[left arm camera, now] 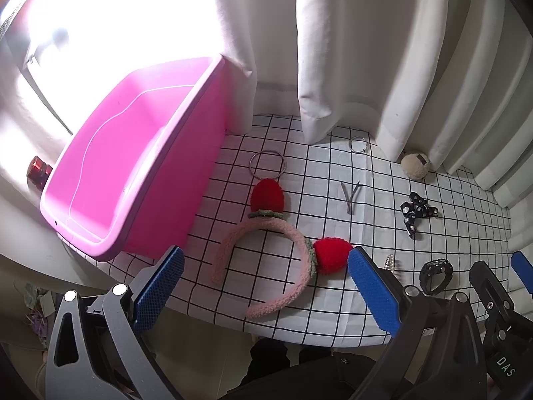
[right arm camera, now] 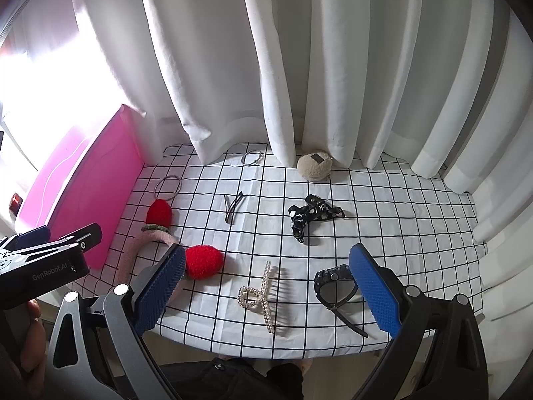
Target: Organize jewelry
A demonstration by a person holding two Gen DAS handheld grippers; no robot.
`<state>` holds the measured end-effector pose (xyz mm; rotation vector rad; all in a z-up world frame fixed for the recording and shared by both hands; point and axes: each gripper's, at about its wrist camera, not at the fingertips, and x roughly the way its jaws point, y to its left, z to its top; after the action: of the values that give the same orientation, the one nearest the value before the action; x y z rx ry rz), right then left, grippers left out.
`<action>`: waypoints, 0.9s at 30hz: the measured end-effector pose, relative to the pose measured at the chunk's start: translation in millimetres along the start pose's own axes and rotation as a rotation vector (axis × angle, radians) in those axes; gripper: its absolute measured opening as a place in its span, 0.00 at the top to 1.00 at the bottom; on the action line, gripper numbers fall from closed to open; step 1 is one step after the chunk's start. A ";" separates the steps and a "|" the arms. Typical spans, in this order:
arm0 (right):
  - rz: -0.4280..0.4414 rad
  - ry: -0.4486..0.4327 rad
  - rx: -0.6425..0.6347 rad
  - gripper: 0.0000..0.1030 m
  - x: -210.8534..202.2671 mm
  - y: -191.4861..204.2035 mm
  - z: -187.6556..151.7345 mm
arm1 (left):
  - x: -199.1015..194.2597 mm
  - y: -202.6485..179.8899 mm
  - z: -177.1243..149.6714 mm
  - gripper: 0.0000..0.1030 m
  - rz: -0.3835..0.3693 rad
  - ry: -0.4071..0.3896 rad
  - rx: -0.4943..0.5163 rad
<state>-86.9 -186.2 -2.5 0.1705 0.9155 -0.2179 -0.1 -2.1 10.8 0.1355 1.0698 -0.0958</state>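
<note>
**Both claws spread wide at the near edge**

The left claw (left arm camera: 265, 286) and right claw (right arm camera: 266, 288) hang open, holding nothing. On the grid-cloth counter (right arm camera: 399, 220) lie one fuzzy pink headband (left arm camera: 266, 263) with two red pompoms, one pearl clip (right arm camera: 258, 296), two metal rings and one dark sunglasses (right arm camera: 334, 288). The pink plastic bin (left arm camera: 133, 166) fills the left edge; bare cloth lies mid-counter.

The left gripper (left arm camera: 266, 266) stood open and empty above the table (left arm camera: 333, 173). The headband (left arm camera: 266, 260) lay between its jaws. The pink bin (left arm camera: 133, 153) sat beyond the left jaw, the tweezers (left arm camera: 350, 196) beyond the right.
</note>
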 end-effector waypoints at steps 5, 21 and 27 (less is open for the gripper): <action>0.002 -0.008 0.000 0.09 -8.7 -1.5 1.4 | -1.6 -0.6 -2.2 0.06 -0.003 -0.003 0.001; 0.003 -0.014 0.002 0.09 -4.6 -1.1 0.2 | -3.0 -0.1 -4.0 0.06 -0.002 -0.004 0.002; 0.005 -0.013 0.004 0.09 -4.3 0.2 -0.2 | -2.0 0.9 -5.0 0.06 -0.005 0.002 0.000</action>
<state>-89.6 -185.5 0.9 0.1751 0.9018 -0.2166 -5.3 -0.5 10.2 0.1326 1.0719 -0.1003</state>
